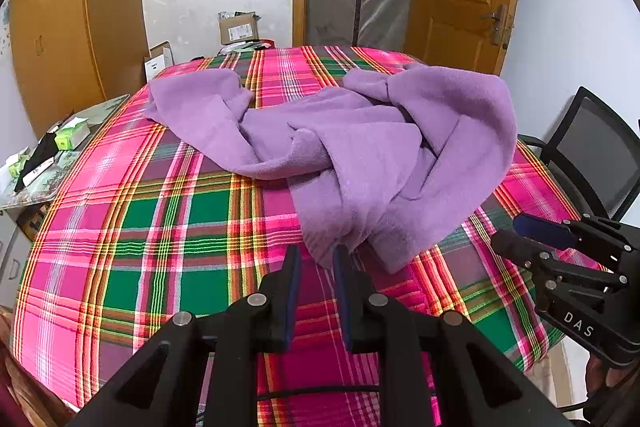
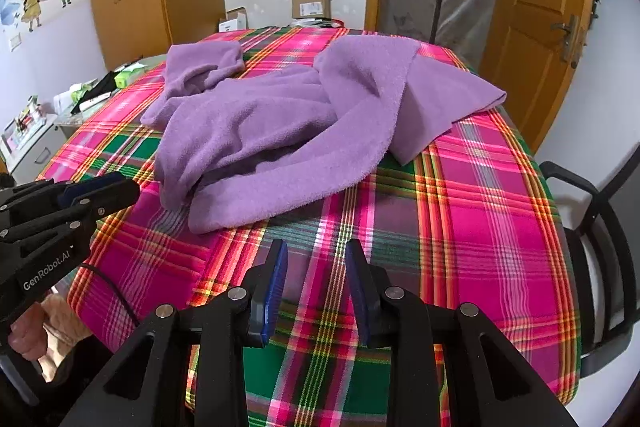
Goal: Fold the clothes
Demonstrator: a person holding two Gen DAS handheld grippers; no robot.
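Note:
A crumpled purple fleece garment (image 1: 360, 143) lies on the plaid-covered table (image 1: 160, 227); it also shows in the right wrist view (image 2: 280, 131). My left gripper (image 1: 318, 251) is open and empty, its fingertips just short of the garment's near hem. It appears at the left of the right wrist view (image 2: 100, 191). My right gripper (image 2: 316, 247) is open and empty above bare plaid cloth (image 2: 460, 207), a little in front of the garment's near edge. It appears at the right of the left wrist view (image 1: 516, 231).
A black chair (image 2: 592, 247) stands by the table's right side. A side table with boxes and small items (image 1: 48, 147) is on the left. Cardboard boxes (image 1: 238, 27) sit behind the table. A wooden door (image 2: 548, 7) is at the back right.

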